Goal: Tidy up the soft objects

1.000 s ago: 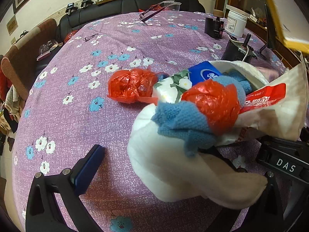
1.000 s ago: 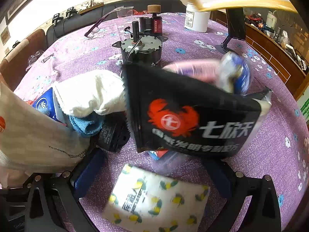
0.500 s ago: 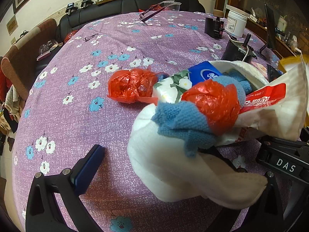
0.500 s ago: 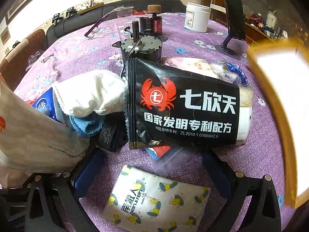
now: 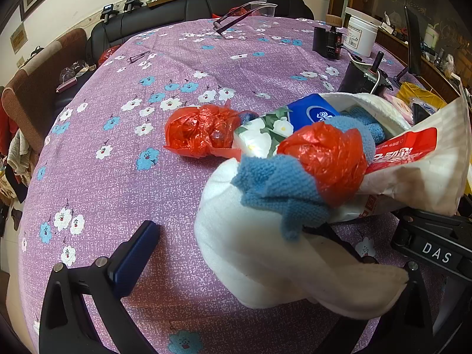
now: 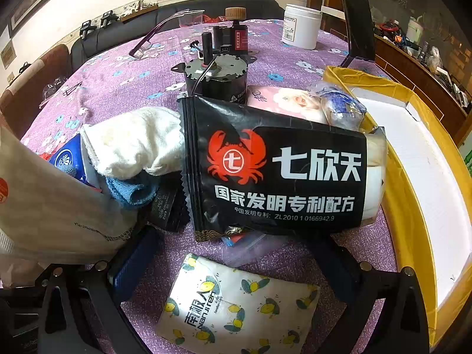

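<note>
In the left wrist view my left gripper (image 5: 236, 262) is open, its fingers wide apart around the near end of a white towel (image 5: 265, 253). On the towel lie a blue cloth (image 5: 274, 185) and a red plastic bag ball (image 5: 327, 156); a second red ball (image 5: 200, 132), tissue packs (image 5: 265, 132) and a paper bag (image 5: 427, 174) are beside it. In the right wrist view my right gripper (image 6: 236, 268) is open over a lemon-print tissue pack (image 6: 236, 306). Beyond it lies a black crab-print pouch (image 6: 280, 177), with the white towel (image 6: 135, 144) to its left.
A yellow box with a white inside (image 6: 419, 171) stands on the table at the right. A black motor (image 6: 218, 76), a white jar (image 6: 301, 26), a phone stand (image 6: 357, 20) and glasses (image 5: 236, 17) stand further back on the purple flowered tablecloth (image 5: 118, 177).
The yellow box came down from above and now rests on the table at the right. The black pouch settled flat. Both grippers stayed where they were.
</note>
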Action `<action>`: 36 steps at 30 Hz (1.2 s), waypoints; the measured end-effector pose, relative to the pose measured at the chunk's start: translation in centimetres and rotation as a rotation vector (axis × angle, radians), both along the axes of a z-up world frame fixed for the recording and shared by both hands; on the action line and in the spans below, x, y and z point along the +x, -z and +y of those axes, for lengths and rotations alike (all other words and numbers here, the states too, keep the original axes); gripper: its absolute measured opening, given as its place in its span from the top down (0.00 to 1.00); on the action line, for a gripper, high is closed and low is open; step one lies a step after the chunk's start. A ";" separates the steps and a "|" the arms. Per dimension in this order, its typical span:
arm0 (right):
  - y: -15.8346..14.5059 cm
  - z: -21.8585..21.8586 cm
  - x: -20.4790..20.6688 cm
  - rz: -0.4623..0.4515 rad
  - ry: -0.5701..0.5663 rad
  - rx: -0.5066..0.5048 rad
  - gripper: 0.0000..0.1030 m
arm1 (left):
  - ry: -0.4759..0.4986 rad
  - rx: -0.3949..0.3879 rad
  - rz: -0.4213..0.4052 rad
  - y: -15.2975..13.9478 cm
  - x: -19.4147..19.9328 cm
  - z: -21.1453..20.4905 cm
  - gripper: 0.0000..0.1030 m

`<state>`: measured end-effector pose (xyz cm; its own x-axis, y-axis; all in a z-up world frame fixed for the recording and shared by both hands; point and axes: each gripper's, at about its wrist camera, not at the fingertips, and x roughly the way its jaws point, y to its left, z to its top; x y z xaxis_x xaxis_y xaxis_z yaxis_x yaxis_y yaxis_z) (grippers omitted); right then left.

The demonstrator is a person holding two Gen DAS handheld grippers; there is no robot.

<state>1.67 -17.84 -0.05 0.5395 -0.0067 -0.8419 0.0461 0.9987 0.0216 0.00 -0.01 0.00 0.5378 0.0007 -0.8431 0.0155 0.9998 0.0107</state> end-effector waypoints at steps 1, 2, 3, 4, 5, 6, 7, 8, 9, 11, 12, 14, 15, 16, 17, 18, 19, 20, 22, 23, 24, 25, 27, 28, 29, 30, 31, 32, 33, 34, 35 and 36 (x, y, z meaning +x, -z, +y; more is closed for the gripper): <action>0.0 0.0 0.0 0.000 0.000 0.000 0.00 | 0.000 0.000 0.000 0.0 0.0 0.0 0.00; 0.0 0.0 0.0 0.000 0.000 0.000 0.00 | 0.000 0.000 0.000 0.0 0.0 0.0 0.00; 0.0 0.0 0.0 0.000 0.000 0.000 0.01 | 0.000 0.000 0.000 0.0 0.0 0.0 0.00; 0.0 0.0 0.0 0.000 0.000 0.000 0.01 | 0.000 0.000 0.000 0.0 0.0 0.0 0.00; 0.0 0.0 0.0 0.000 0.000 0.000 0.00 | 0.000 0.000 0.000 0.0 0.0 0.0 0.00; 0.0 0.0 0.0 0.000 0.000 0.000 0.00 | 0.000 -0.001 0.000 0.0 0.0 0.0 0.00; 0.0 0.0 0.0 0.000 0.000 0.000 0.00 | 0.000 0.000 0.000 0.0 0.0 0.0 0.00; 0.0 0.0 0.0 0.000 0.000 0.000 0.00 | 0.000 0.000 0.000 0.0 0.0 0.0 0.00; 0.0 0.0 0.0 0.000 0.000 0.000 0.00 | 0.000 0.000 0.000 0.0 0.0 0.0 0.00; 0.0 0.0 0.0 0.000 0.000 0.000 0.00 | 0.000 0.000 0.000 0.0 0.0 0.0 0.00; 0.0 0.0 0.0 0.000 0.000 0.000 0.00 | 0.000 0.001 0.000 0.0 0.0 0.0 0.00; 0.0 0.0 0.0 0.000 0.000 0.000 0.01 | -0.003 -0.001 0.000 0.0 0.0 0.0 0.00; 0.0 0.0 0.0 0.000 0.000 0.000 0.00 | -0.004 -0.002 0.000 0.0 0.0 0.0 0.00; 0.0 0.0 0.0 0.000 0.000 0.000 0.00 | -0.004 -0.003 0.000 0.0 0.0 0.0 0.00; 0.0 0.0 0.0 0.000 0.000 0.000 0.01 | -0.004 -0.002 0.000 0.0 -0.1 0.0 0.00; 0.0 0.0 0.0 0.000 0.000 0.000 0.00 | -0.005 -0.002 0.000 0.0 -0.1 0.0 0.00; 0.0 0.0 0.0 0.000 0.000 0.000 0.00 | -0.007 -0.002 0.000 0.0 -0.1 0.1 0.00; 0.0 0.0 0.0 0.000 0.000 0.000 0.00 | -0.009 -0.002 0.000 0.1 0.0 0.1 0.00; 0.1 0.0 0.0 0.001 0.000 0.000 0.01 | -0.021 -0.001 0.002 0.0 -0.2 0.2 0.00; 0.1 0.1 0.0 0.000 0.000 -0.002 0.01 | -0.030 -0.001 0.005 0.0 -0.6 0.3 0.00; 0.0 0.1 0.0 0.000 0.000 -0.003 0.01 | -0.035 0.000 0.007 0.0 -0.9 0.3 0.00; 0.1 0.1 0.0 0.001 0.000 -0.002 0.00 | -0.041 0.000 0.012 0.0 -1.1 0.4 0.00; 0.0 0.1 0.0 0.004 -0.011 -0.006 0.01 | -0.052 -0.023 0.030 -0.4 -1.1 0.6 0.00; 0.1 -0.1 0.0 0.011 -0.043 -0.006 0.01 | -0.057 -0.043 0.034 -0.6 -1.5 1.0 0.00; 0.1 -0.3 0.2 0.025 -0.085 -0.002 0.00 | -0.062 -0.050 0.030 -0.9 -1.8 1.3 0.00; 0.0 -0.4 0.4 0.041 -0.126 0.001 0.00 | -0.067 -0.054 0.026 -1.1 -2.1 1.5 0.00; 0.0 -0.7 0.5 0.067 -0.182 0.000 0.00 | -0.081 -0.070 0.020 -1.4 -2.7 2.0 0.00; -0.1 -0.8 0.6 0.088 -0.228 -0.003 0.00 | -0.090 -0.083 0.018 -1.6 -3.0 2.3 0.00; -0.1 -0.8 0.7 0.115 -0.276 -0.009 0.00 | -0.100 -0.110 0.014 -2.0 -3.5 2.8 0.00; -0.1 -1.0 1.0 0.149 -0.320 -0.015 0.00 | -0.104 -0.122 0.014 -2.2 -3.8 3.0 0.00; -0.1 -0.9 1.1 0.186 -0.367 -0.023 0.00 | -0.112 -0.137 0.012 -2.5 -4.3 3.4 0.00; -0.2 -0.8 1.2 0.229 -0.418 -0.033 0.00 | -0.113 -0.146 0.011 -2.7 -4.6 3.4 0.00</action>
<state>2.85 -18.65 0.12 0.3025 0.1425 -0.9424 -0.3597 0.9327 0.0256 -4.58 3.41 2.68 0.5324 -0.0627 -0.8442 -0.0976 0.9861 -0.1347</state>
